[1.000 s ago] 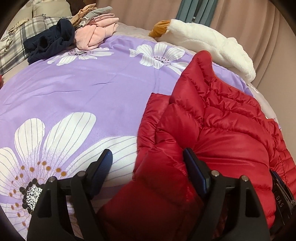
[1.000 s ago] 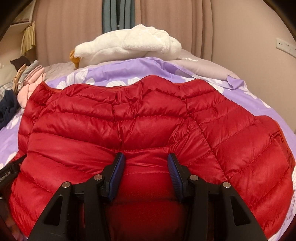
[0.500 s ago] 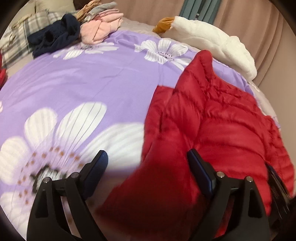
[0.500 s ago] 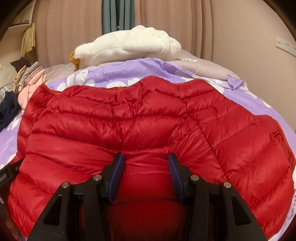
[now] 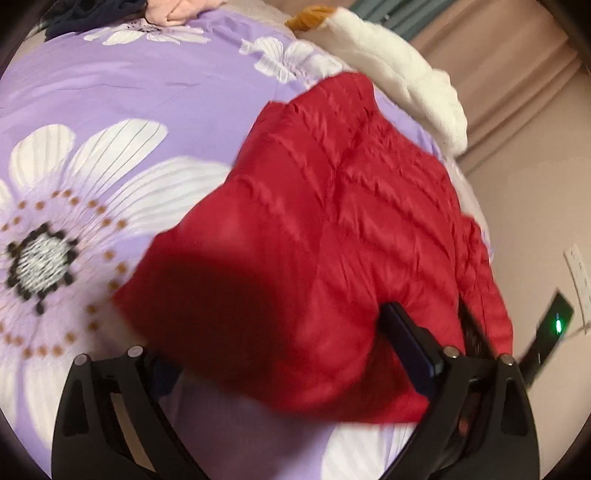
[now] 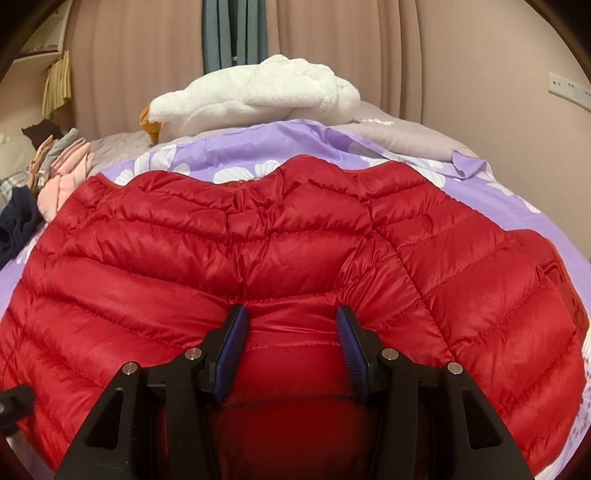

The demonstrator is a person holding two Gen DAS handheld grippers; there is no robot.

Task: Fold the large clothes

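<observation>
Black tongs (image 6: 291, 314) w/ blue ribbed pads (image 6: 349, 341), silver screws.

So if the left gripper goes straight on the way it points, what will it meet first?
Most likely the red puffer jacket, which lies between the open jaws of the left gripper; depth is unclear in the blur.

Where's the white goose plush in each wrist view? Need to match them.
Left wrist: white goose plush at the top right, beyond the far corner of the red puffer jacket.
Right wrist: top centre, lying on the bed behind the jacket, in front of the curtains.
Shared landmark: its orange beak, at the plush's left end in both.
</observation>
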